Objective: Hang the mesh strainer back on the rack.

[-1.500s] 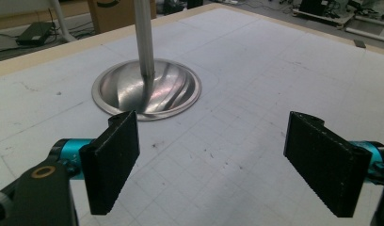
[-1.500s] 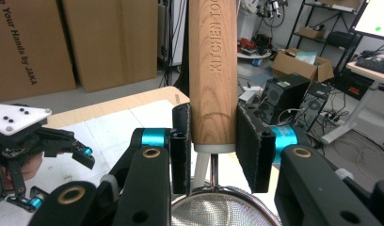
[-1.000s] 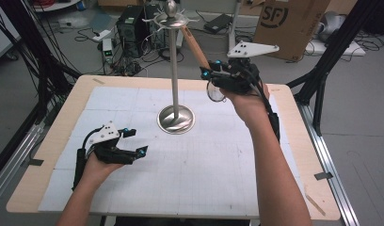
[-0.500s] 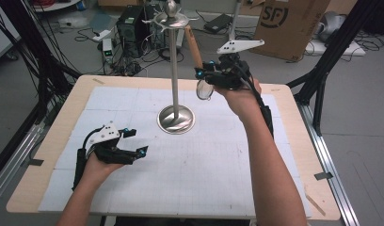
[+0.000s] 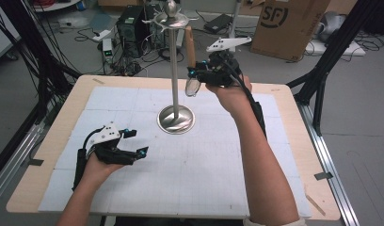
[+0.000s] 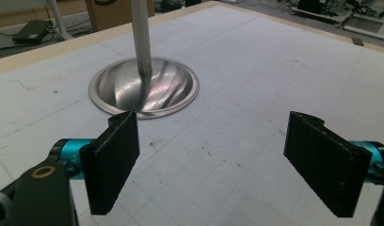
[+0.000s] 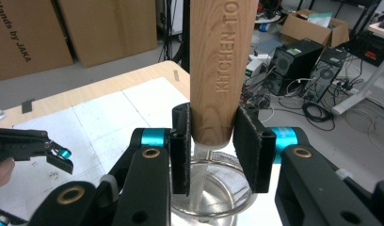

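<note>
A metal stand with a round base [image 5: 176,120] and a tall pole [image 5: 174,61] carries hooks at its top [image 5: 171,19]. My right gripper [image 5: 196,73] is raised just right of the pole, shut on a small strainer. Its wooden handle [image 5: 190,47] points up and its mesh bowl [image 5: 193,87] hangs below the jaws. In the right gripper view the jaws of my right gripper [image 7: 213,141] clamp the lower end of the handle [image 7: 220,56], with the mesh ring [image 7: 213,188] beneath. My left gripper [image 5: 136,142] rests open on the mat front left, and its own view shows the left gripper [image 6: 211,141] facing the base [image 6: 144,87].
A white gridded mat [image 5: 228,160] covers the wooden table [image 5: 284,101]. Cardboard boxes [image 5: 289,23], a computer tower [image 5: 131,23] and cables lie on the floor beyond the far edge. Black frame legs [image 5: 322,80] stand at the table's right.
My right gripper has carried the strainer left and upward, closer to the pole. The left gripper has stayed where it was.
</note>
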`<state>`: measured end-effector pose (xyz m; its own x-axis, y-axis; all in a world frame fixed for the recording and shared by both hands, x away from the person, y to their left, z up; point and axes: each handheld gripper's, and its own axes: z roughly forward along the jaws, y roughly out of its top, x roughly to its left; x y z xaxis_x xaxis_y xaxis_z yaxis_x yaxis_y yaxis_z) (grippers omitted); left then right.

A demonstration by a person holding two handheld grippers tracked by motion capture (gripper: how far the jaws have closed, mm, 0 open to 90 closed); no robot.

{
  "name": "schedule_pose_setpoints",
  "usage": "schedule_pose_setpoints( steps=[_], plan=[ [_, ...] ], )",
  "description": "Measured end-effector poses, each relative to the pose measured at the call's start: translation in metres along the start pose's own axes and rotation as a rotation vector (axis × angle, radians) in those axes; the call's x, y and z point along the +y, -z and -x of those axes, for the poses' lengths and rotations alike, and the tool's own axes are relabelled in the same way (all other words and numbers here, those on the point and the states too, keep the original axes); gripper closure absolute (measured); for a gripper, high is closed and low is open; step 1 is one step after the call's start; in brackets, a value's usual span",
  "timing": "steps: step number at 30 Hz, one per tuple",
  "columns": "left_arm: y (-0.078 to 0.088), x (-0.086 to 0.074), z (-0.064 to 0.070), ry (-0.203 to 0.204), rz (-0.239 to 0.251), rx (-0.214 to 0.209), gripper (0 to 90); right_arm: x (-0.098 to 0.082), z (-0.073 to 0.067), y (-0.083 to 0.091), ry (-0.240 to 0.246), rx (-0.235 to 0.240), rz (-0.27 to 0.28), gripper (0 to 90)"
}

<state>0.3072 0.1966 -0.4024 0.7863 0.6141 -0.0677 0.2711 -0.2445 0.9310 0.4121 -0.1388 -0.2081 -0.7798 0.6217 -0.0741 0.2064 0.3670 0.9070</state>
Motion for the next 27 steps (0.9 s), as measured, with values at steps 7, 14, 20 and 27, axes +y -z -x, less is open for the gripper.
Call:
schedule_pose_setpoints(
  steps=[7,14,20,27],
  plan=[
    [-0.001,0.0,0.0,0.0,-0.001,-0.006,19.3,0.0,-0.002,0.0,0.002,-0.001,-0.026,58.5],
    [-0.001,0.0,0.001,-0.001,-0.002,-0.007,19.3,-0.002,-0.002,0.014,0.003,-0.01,-0.012,55.8],
    [-0.001,0.0,0.001,-0.001,-0.007,-0.007,19.3,-0.011,-0.004,0.03,0.013,-0.013,0.0,54.4],
    [-0.002,-0.001,0.001,-0.007,-0.007,-0.009,19.3,-0.026,-0.003,0.046,0.017,-0.012,0.021,51.5]
  ],
)
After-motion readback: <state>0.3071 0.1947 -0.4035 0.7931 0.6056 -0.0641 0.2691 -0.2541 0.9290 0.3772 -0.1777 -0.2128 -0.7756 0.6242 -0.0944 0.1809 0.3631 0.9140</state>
